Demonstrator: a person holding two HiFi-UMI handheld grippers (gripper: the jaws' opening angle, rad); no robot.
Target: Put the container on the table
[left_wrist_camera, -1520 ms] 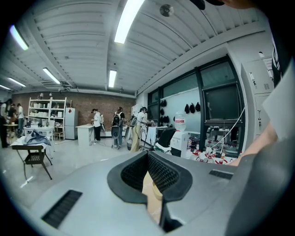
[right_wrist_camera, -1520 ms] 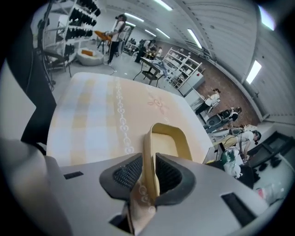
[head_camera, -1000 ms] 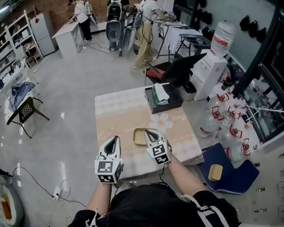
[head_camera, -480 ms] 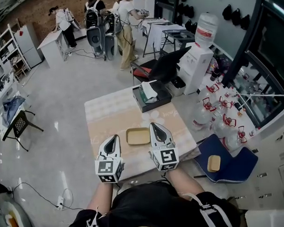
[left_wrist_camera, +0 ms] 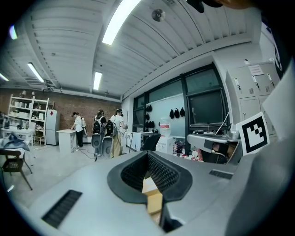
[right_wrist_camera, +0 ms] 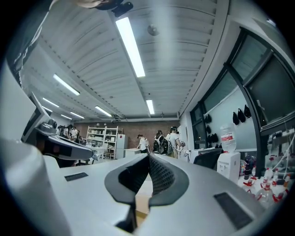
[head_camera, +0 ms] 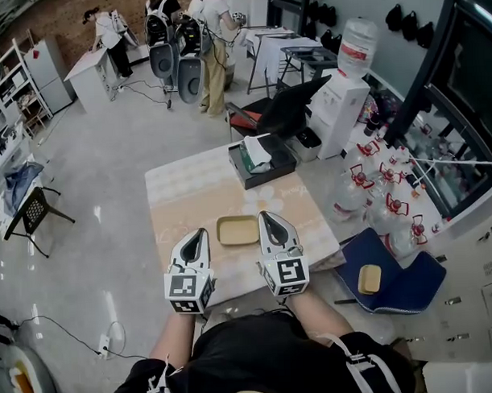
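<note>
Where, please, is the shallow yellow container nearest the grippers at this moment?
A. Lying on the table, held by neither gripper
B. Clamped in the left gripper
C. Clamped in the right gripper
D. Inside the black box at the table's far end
A: the container lies flat on the table, ahead of the left gripper and beside the right gripper, and both grippers' jaws are shut on nothing.
</note>
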